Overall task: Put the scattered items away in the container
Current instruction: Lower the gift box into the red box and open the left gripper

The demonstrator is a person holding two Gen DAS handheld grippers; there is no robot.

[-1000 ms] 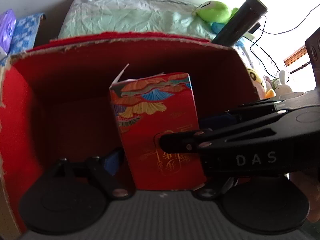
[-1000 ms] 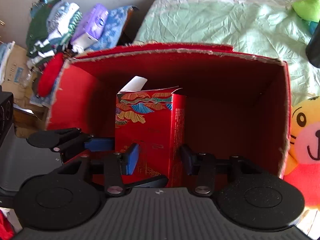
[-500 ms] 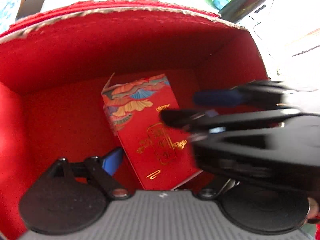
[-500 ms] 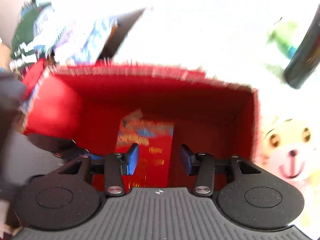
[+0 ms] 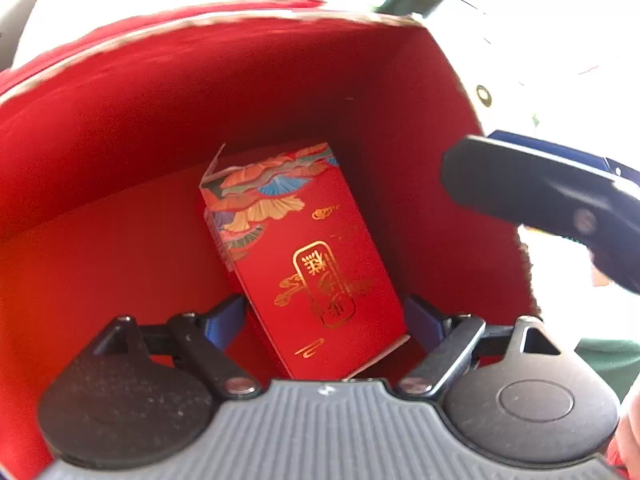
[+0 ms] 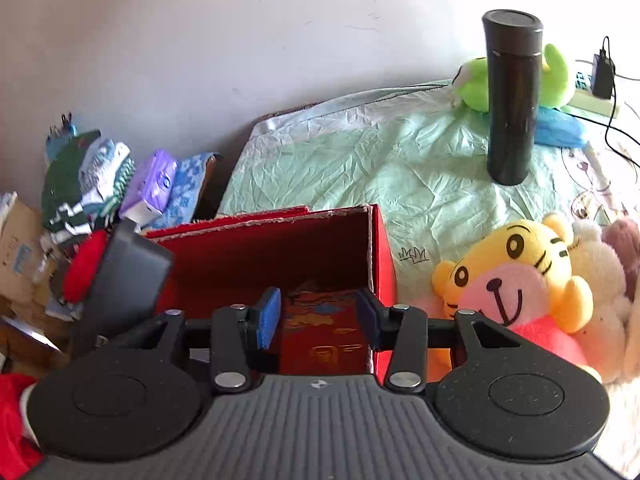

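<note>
Lying tilted on the floor of the red cardboard box (image 5: 120, 128), the small red carton (image 5: 316, 264) with gold characters and fan patterns fills the centre of the left wrist view, its patterned end toward the top of the frame and one flap standing loose at its upper left corner. The left gripper (image 5: 324, 316) hangs over it with its blue-padded fingers (image 5: 224, 316) spread wide, one at each side of the carton's lower end; whether either pad touches the cardboard I cannot tell, though no squeeze shows. At the right edge of that frame the right gripper's black body crosses above the box wall, blurred.

From the right wrist view the right gripper (image 6: 316, 316) sits above the box's near right corner at the lower centre of the frame, its jaws closing, with nothing between the pads (the carton seen between them lies lower, inside the box). At the middle left, the left gripper's grey housing leans over the box rim. A black flask (image 6: 512, 96) stands upright on the pale green sheet (image 6: 360, 160) at the upper right, with a green plush (image 6: 556, 76) behind it. A yellow tiger plush (image 6: 516, 280) lies just beside the box at the right.
</note>
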